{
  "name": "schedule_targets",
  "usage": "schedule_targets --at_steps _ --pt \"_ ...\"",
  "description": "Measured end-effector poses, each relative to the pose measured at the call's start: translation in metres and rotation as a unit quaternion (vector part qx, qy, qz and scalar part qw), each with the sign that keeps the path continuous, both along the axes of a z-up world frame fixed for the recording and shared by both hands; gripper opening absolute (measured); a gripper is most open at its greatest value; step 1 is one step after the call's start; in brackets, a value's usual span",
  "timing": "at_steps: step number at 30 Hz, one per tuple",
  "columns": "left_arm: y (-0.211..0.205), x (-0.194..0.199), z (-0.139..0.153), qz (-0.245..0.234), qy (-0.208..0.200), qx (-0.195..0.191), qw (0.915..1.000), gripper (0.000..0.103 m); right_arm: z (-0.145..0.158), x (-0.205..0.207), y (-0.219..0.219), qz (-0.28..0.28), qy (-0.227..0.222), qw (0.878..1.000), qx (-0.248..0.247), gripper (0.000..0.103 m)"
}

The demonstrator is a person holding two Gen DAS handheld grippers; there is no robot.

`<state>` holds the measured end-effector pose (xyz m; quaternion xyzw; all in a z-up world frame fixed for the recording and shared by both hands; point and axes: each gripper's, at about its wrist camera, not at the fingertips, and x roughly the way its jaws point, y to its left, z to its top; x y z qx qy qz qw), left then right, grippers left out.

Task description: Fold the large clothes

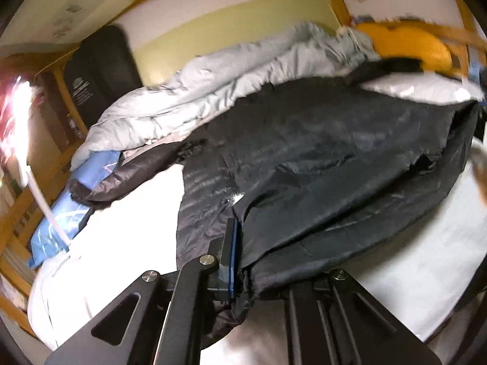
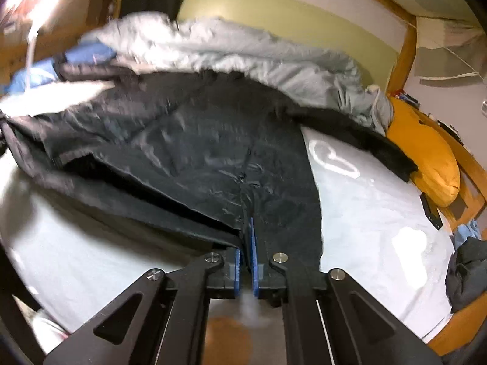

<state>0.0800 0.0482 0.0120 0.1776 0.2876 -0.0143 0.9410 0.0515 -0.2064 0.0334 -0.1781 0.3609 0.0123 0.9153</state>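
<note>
The left gripper [image 1: 239, 255] and right gripper [image 2: 248, 252] each pinch the near hem of the black jacket [image 1: 334, 158], which spreads away over the white bed [image 1: 137, 213]. Jacket fabric hides the left gripper's far finger; both views are blurred.

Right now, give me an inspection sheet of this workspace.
Surface: bed with white sheet.
Job's things: black puffer jacket spread on the bed, near hem lifted.
Clutter: grey duvet, orange pillow, blue item, dark garment.
Grippers: left gripper shut on the jacket's hem; right gripper likewise.
Cables: white cord at the bed's edge.
Surroundings: wooden bed frame, green-and-white wall.
</note>
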Motion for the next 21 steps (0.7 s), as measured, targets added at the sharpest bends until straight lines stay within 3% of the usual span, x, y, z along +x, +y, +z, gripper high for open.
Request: schedule_targets --at_steps 4,9,15,21 --pt "0.002 0.001 0.006 0.004 0.027 -0.014 0.9995 0.010 0.010 -0.007 0.002 0.007 -0.001 1.000 -0.013 0.005" --pt "0.001 0.032 0.013 0.026 0.045 -0.037 0.9980 0.010 0.020 0.018 0.003 0.007 -0.014 1.000 -0.024 0.005" --pt "0.011 0.119 0.008 0.027 0.096 -0.073 0.9923 0.012 0.008 0.104 0.003 -0.013 0.006 0.999 -0.046 0.005" --pt "0.021 0.170 -0.026 0.021 0.144 -0.104 0.9839 0.012 -0.028 0.164 0.000 -0.024 0.056 0.997 -0.047 0.006"
